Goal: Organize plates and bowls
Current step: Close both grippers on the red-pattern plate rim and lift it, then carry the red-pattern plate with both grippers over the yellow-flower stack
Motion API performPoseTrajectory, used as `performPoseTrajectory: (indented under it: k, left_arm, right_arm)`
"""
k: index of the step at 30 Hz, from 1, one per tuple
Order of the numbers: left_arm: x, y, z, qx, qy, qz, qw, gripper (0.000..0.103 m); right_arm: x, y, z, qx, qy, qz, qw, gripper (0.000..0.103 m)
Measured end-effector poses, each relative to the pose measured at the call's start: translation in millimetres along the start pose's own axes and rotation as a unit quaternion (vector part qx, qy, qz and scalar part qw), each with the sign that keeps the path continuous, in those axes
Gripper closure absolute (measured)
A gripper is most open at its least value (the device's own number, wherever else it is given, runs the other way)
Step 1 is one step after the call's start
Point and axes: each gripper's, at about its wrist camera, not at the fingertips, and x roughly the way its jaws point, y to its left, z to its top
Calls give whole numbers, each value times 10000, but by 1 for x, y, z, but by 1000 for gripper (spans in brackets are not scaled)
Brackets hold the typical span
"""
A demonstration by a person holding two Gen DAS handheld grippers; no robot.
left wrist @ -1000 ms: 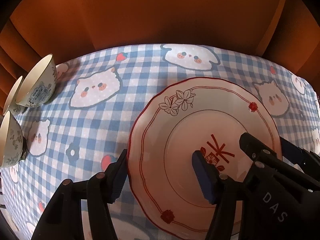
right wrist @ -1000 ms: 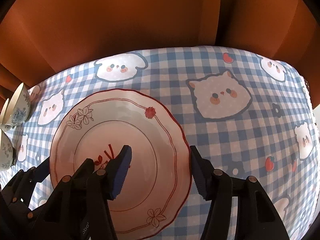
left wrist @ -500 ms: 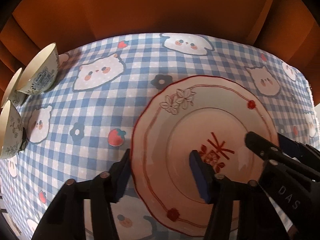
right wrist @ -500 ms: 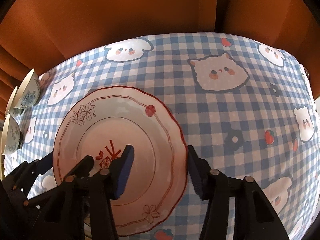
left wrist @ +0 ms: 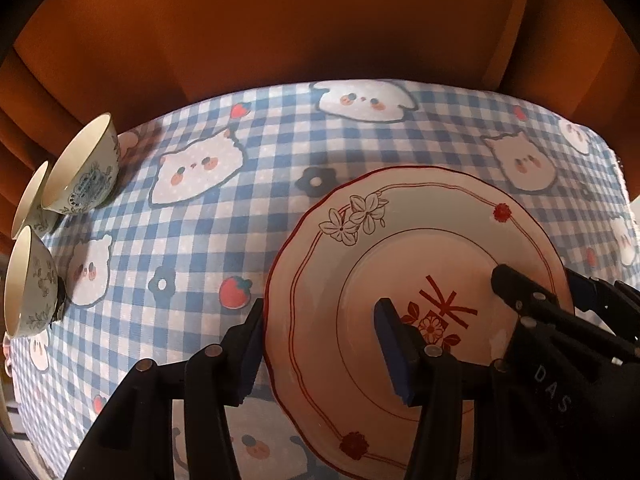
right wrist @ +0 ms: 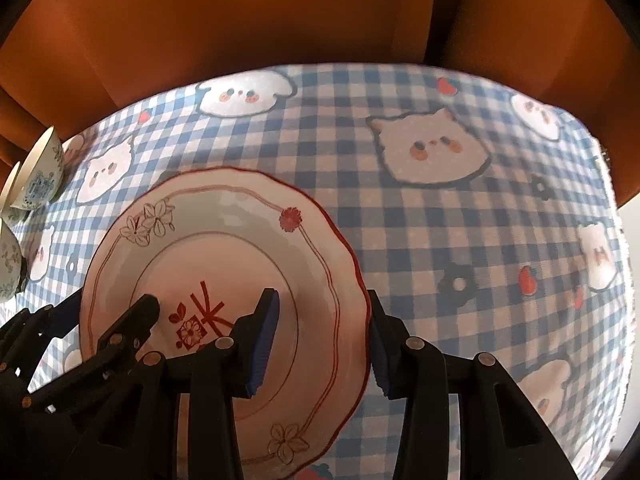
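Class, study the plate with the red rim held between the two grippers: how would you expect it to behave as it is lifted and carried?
The plate looks glazed and glossy, so it is probably slippery against the fingers. It seems rigid ceramic, unlikely to flex but likely to chip or break if dropped. With the left gripper and right gripper on opposite rims, it may tilt if one slackens.

Below me a table (left wrist: 280, 152) spreads under a blue-and-white checked cloth (right wrist: 400, 240) printed with cats, bears, strawberries and flowers. At its far left edge three patterned bowls (left wrist: 80, 172) stand close together. Whether the red-rimmed plate (left wrist: 400, 240) touches the cloth, I cannot tell.
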Motion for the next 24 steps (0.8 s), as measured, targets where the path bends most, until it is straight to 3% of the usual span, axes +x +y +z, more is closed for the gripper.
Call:
performPoseTrajectory:
  k: [11, 24]
  left_arm:
    - [-54, 12, -11, 174, -427, -106, 9989, 50]
    - [-107, 30, -69, 581, -590, -366, 9959, 50]
  right_arm:
    - [-55, 3, -12, 179, -349, -74, 9992, 58]
    - [-117, 25, -77, 451, -453, -307, 9975, 58]
